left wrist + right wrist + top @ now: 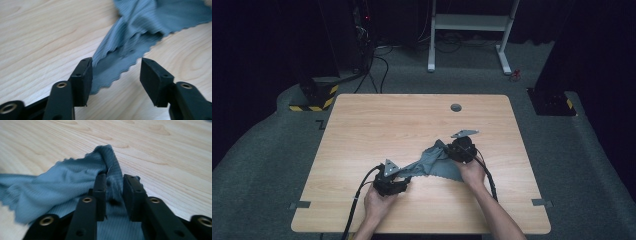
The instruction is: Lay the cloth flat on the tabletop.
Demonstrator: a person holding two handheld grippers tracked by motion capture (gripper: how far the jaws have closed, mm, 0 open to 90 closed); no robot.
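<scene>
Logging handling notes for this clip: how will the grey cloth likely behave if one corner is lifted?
The cloth will probably flop and drape, since it already lies bunched in soft folds. It looks thin and light, so it may drag across the table rather than stay put. The right gripper pinches a fold that crumples easily.

I see a slate blue-grey cloth (140, 22), fine ribbed weave, zigzag-cut edge. My grippers are matt black: left (116, 75), right (115, 192), with brass-coloured rivets and grey top plates. Table (377, 120) is light wood grain with a grey round plug (456, 107). Floor is dark grey.
</scene>
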